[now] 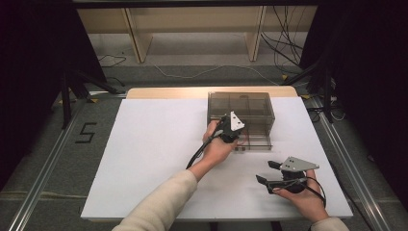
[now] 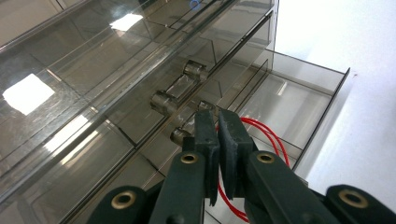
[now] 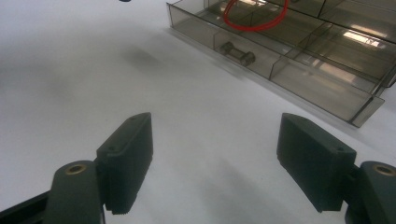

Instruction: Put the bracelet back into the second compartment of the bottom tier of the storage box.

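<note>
Left gripper [image 1: 234, 136] at drawer unit [image 1: 240, 103] front, 1 o'clock from table [image 1: 144, 159] centre. Jaws together, pads nearly touching, tips over red cable loop [image 2: 261, 135] in open bottom drawer [image 2: 299, 100]; whether cable is pinched, cannot tell. Right gripper [image 1: 269, 173] at 5 o'clock, jaws wide apart, nothing between, parked over bare table. Judgement: cable light, floppy, springy, tends to uncoil; pinch across loop strands. Clear plastic drawer stiff, slick, scratch-prone; pull by bar handle [image 3: 237, 52].
</note>
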`<state>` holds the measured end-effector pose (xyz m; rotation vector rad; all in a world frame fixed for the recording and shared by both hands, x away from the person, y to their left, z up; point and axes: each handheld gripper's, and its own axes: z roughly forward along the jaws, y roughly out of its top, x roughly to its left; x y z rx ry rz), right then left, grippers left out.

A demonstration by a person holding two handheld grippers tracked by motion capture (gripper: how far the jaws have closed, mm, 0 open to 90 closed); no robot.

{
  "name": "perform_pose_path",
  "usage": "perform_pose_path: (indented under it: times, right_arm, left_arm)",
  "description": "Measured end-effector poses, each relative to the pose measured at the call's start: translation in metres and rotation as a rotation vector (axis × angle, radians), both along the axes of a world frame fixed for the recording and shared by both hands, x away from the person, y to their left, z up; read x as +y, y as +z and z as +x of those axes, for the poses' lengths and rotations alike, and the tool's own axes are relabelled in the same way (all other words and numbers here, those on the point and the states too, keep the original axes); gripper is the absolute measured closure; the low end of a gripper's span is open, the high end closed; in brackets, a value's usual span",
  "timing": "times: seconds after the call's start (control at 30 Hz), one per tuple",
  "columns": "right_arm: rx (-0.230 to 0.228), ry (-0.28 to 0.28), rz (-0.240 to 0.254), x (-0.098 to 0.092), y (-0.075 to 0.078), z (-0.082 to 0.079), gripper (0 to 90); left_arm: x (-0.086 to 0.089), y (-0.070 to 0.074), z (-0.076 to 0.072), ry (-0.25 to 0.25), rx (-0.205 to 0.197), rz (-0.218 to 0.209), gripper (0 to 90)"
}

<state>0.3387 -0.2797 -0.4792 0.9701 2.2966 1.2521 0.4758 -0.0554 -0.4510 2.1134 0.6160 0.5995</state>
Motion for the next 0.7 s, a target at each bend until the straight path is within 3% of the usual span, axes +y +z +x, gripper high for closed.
perform_pose_path:
  times: [0.7]
  right_arm:
    - [-0.001, 0.002, -0.002, 0.0000, -0.0002, 0.0000, 27.7]
  left_arm:
    - [-0.0034, -0.0056, 0.0025, -0.002, -0.044, 0.037, 86.9]
